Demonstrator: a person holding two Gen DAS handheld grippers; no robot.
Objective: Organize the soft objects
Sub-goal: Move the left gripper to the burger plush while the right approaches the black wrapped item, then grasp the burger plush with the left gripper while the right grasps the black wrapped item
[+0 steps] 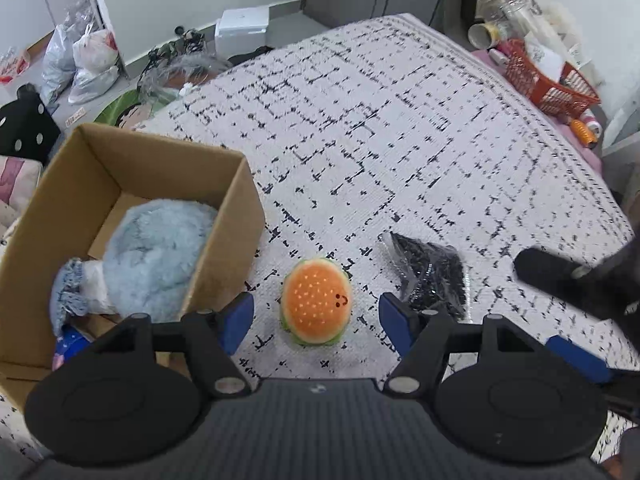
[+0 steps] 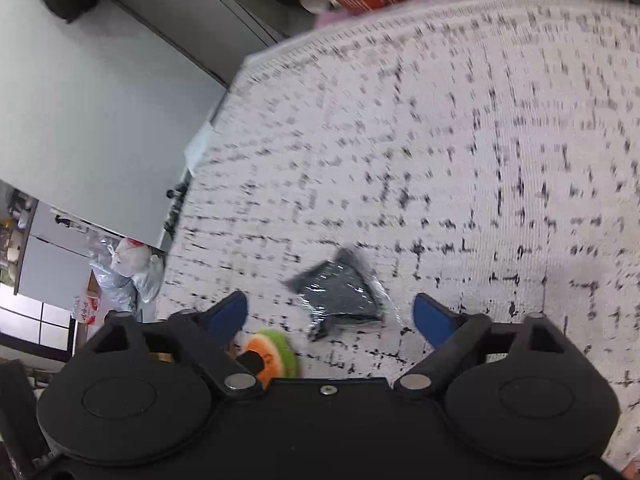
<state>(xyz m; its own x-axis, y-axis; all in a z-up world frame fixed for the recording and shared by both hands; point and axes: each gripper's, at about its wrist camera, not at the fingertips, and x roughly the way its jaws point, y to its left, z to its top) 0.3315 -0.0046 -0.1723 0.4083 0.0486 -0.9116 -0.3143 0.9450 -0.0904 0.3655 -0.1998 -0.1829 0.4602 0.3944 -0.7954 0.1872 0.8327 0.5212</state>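
- Burger toy [image 1: 316, 300] is sitting on the patterned bedspread [image 1: 400, 140], squarely between the blue fingertips of the left gripper [image 1: 316, 320], whose jaws are standing spread with clear gaps on both sides and nothing pinched.
- Black packet in clear wrap [image 2: 340, 292] is lying just ahead of the right gripper [image 2: 330, 316], between its spread fingertips and not touched by them; in the left view the same packet is just beside the left gripper's right fingertip [image 1: 394, 316].
- Cardboard box [image 1: 224, 216], already holding a pale blue fluffy toy [image 1: 156, 252], is standing just to the left of the left gripper, its near wall close behind the left fingertip [image 1: 238, 320].
- Risks, as I am judging them:
  - The two grippers are working very near each other, so one reaching in could be knocking the other or nudging the wrong item away.
  - The round, squashy burger could be rolling or squeezing out sideways if the jaws are closing off-centre or only on its top.
  - The slick wrap could be slipping through the pads, or only the loose film could be getting caught while the packet stays flat.
  - The left fingertip could be catching the box wall and shoving the box.
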